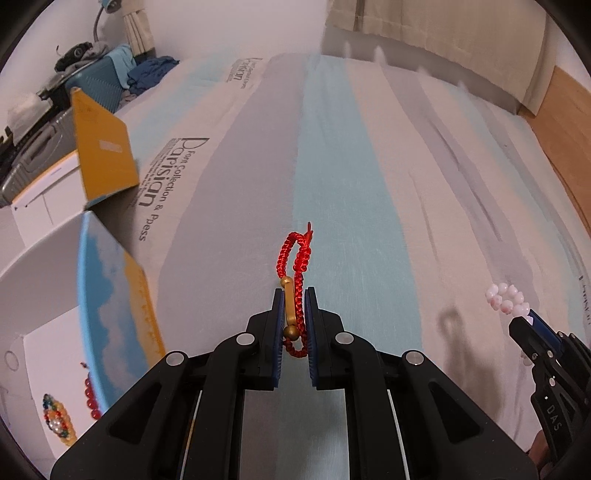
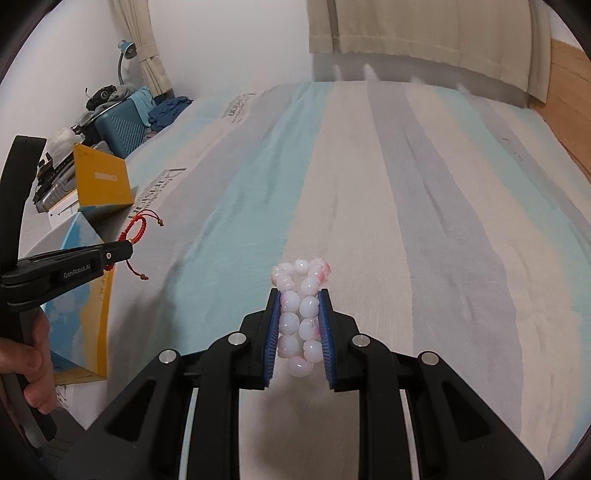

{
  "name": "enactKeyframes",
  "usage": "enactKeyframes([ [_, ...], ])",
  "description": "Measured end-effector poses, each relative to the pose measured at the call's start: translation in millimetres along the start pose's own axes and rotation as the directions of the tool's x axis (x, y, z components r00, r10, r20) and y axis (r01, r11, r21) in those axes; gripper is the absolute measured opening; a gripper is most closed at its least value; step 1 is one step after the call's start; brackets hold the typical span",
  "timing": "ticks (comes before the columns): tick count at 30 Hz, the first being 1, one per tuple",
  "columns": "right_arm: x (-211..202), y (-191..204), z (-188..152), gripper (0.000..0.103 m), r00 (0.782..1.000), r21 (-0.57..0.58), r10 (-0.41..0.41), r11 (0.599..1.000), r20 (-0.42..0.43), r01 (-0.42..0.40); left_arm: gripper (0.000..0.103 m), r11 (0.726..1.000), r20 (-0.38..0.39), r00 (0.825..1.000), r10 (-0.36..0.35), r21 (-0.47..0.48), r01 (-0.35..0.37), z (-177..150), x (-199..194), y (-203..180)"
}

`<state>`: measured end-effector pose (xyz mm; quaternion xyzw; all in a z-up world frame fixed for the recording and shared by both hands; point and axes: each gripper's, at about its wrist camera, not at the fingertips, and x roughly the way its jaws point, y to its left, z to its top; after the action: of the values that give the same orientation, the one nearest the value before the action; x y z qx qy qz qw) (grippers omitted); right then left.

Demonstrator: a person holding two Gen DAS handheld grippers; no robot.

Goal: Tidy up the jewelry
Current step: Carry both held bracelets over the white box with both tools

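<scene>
My left gripper (image 1: 293,295) is shut on a red braided cord bracelet (image 1: 297,258) with a gold bar, held above the striped bed sheet. It also shows in the right wrist view (image 2: 138,227), where the left gripper (image 2: 127,247) is at the left. My right gripper (image 2: 299,291) is shut on a pink-white bead bracelet (image 2: 301,306). In the left wrist view the bead bracelet (image 1: 506,299) sticks out of the right gripper (image 1: 530,319) at the right. An open white box (image 1: 44,369) at the left holds a beaded piece (image 1: 57,421) and red beads (image 1: 92,398).
The box's blue and yellow lid (image 1: 118,306) stands up beside it. A yellow box (image 1: 103,147) stands further back. A teal suitcase (image 1: 99,85) with clothes is at the far left. The striped sheet (image 1: 369,184) spreads ahead, curtains (image 2: 424,33) beyond.
</scene>
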<state>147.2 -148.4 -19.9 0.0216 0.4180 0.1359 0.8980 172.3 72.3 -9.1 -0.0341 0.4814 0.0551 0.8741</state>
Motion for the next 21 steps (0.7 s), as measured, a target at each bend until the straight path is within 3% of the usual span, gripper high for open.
enactKeyframes([
  [21, -62, 67, 3, 0.019, 1.0, -0.029, -0.008, 1.0, -0.011, 0.007, 0.01, 0.999, 0.037, 0.999, 0.018, -0.033, -0.017, -34, -87, 55],
])
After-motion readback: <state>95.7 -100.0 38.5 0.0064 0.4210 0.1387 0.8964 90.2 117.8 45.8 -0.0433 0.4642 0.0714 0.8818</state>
